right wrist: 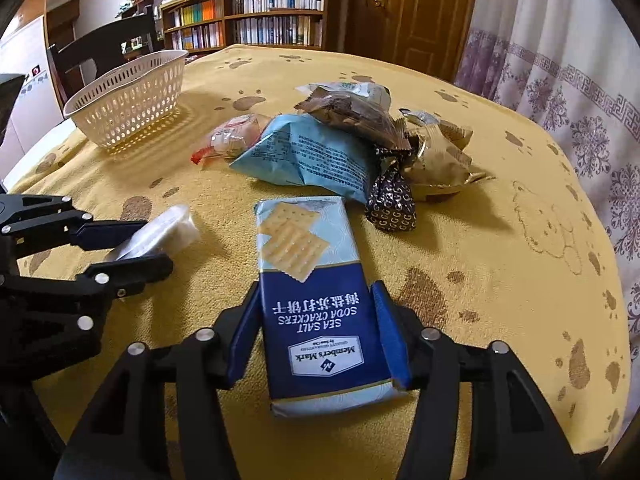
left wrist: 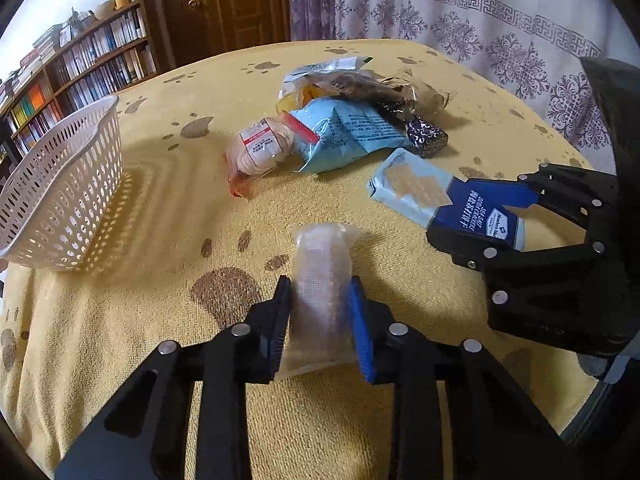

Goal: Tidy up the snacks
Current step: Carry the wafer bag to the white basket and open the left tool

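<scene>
My left gripper (left wrist: pixel 320 300) is shut on a clear wrapped snack packet (left wrist: pixel 322 268), held just above the yellow paw-print cloth (left wrist: pixel 168 200). That same packet (right wrist: pixel 160 230) shows at the left of the right wrist view, between the left gripper's fingers (right wrist: pixel 120 232). My right gripper (right wrist: pixel 318 300) is shut on a blue pack of sea salt soda crackers (right wrist: pixel 308 264), gripping its dark blue end. In the left wrist view the cracker pack (left wrist: pixel 412 188) lies at the right. A white perforated basket (left wrist: pixel 60 184) stands at the left, nothing visible inside it.
A pile of snacks lies mid-table: a light blue bag (left wrist: pixel 344 132), a pink-and-clear pack (left wrist: pixel 260 148), a brown bag (right wrist: pixel 352 114), a dark patterned candy (right wrist: pixel 394 204) and a gold pack (right wrist: pixel 440 152). A curtain hangs at right; bookshelves (right wrist: pixel 256 20) and a door stand behind.
</scene>
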